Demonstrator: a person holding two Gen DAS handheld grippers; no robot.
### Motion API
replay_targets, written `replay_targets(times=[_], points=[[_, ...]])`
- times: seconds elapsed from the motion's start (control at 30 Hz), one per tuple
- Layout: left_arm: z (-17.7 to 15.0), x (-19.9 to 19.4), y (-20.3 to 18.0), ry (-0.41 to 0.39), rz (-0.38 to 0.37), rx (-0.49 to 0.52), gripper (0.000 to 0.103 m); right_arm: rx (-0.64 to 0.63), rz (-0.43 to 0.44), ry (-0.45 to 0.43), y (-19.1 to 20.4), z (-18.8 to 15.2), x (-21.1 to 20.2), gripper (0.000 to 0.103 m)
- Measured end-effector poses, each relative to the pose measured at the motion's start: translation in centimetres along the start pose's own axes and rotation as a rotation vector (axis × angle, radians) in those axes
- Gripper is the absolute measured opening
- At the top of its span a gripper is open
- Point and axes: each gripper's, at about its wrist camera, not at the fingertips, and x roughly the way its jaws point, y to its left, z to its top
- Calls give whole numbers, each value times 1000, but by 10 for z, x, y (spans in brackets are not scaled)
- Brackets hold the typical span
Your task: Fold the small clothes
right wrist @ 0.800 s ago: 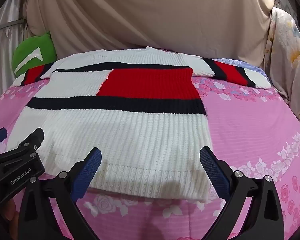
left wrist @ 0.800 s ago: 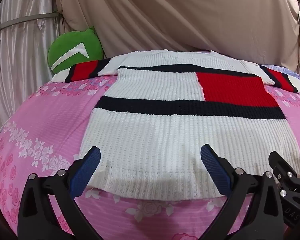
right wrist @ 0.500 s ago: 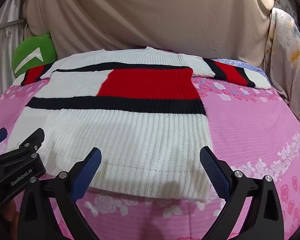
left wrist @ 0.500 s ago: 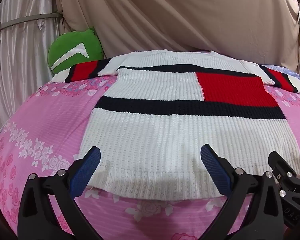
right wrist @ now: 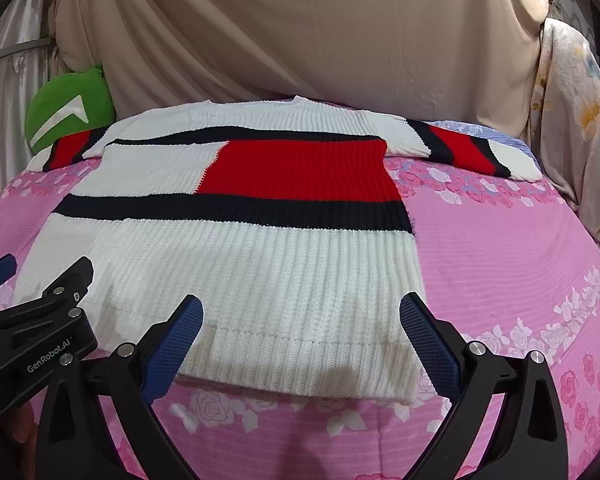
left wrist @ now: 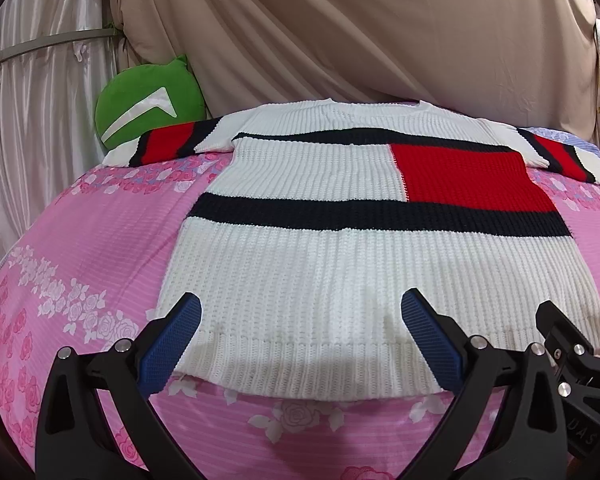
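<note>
A small white knit sweater (left wrist: 340,264) with black bands and a red block lies flat, spread out on the pink floral bed cover; it also shows in the right wrist view (right wrist: 240,264). Both sleeves lie out to the sides. My left gripper (left wrist: 300,332) is open and empty, over the left part of the sweater's near hem. My right gripper (right wrist: 300,332) is open and empty, over the right part of the hem. The left gripper's body shows at the left of the right wrist view (right wrist: 40,332).
The pink floral bed cover (left wrist: 80,260) fills the surface around the sweater. A green cushion (left wrist: 148,108) sits at the back left by the left sleeve. Beige curtains (left wrist: 340,28) hang behind. A floral cloth (right wrist: 572,128) hangs at the far right.
Both grippers have eased slightly forward toward the hem. The sweater has not moved.
</note>
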Motion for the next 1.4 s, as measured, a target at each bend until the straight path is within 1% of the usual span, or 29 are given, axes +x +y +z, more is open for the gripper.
replay_targets(times=[1.4], points=[[-1, 0, -2, -6, 3, 9, 98, -1, 2, -10, 0, 1, -5, 98]])
